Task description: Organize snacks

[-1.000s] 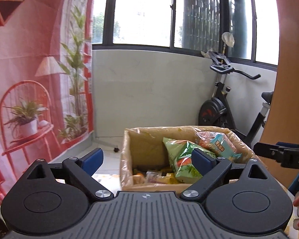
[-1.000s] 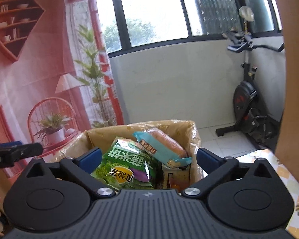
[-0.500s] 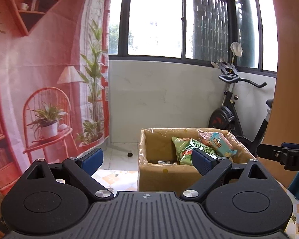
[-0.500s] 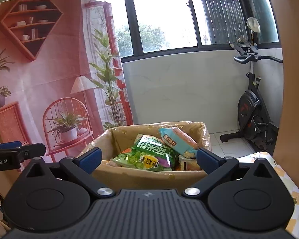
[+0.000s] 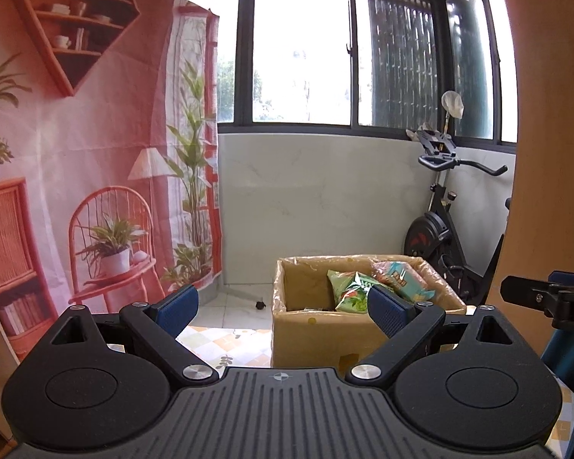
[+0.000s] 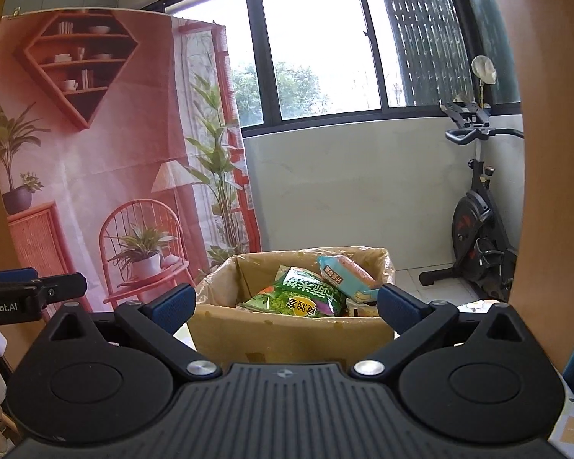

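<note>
- Behind the fingers stood a tiled balcony wall, a printed pink backdrop [image 5: 95, 145] and an exercise bike [image 6: 478, 222].
- Both the left gripper [image 5: 283, 306] and the right gripper [image 6: 285, 302] had drawn back from the cardboard box [image 6: 287, 332]; jaws were spread wide, empty.
- Green snack bag [image 6: 306, 298] and blue packet [image 6: 344, 275] lay inside the box, ahead of the fingertips, suggesting packing was near done.

So the box [image 6: 291, 331] sits on the bench [image 5: 225, 344] at 12 o'clock from the right camera, more like 1 o'clock from the left one. Snack bags [image 6: 306, 294] are piled inside it. Bike [image 6: 478, 229] stands behind at 2 o'clock, backdrop [image 6: 95, 153] hangs off at 10, window [image 6: 317, 57] beyond.
</note>
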The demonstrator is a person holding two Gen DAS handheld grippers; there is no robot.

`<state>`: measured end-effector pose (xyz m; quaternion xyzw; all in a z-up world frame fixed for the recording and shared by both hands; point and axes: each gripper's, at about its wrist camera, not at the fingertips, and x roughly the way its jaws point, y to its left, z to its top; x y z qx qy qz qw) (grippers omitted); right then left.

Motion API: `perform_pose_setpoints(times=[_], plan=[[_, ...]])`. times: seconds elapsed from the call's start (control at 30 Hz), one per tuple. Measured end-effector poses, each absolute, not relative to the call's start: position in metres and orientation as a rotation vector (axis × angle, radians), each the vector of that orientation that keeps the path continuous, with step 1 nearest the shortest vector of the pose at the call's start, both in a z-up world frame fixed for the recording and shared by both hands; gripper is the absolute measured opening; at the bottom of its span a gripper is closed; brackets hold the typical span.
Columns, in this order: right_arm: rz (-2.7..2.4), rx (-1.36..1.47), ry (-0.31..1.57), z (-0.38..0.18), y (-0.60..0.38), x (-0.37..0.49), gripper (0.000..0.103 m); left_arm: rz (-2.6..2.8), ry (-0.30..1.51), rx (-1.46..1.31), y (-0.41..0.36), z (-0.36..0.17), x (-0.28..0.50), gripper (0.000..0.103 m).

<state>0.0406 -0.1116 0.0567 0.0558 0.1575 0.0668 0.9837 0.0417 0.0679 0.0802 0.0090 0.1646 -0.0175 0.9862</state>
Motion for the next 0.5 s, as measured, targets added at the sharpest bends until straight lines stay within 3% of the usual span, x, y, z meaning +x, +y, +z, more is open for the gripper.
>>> perform_pose_setpoints(times=[0.5], plan=[[0.120, 0.110, 0.306, 0.080, -0.114, 0.004, 0.103, -0.045, 0.326, -0.008, 0.068, 0.086, 0.023, 0.097]])
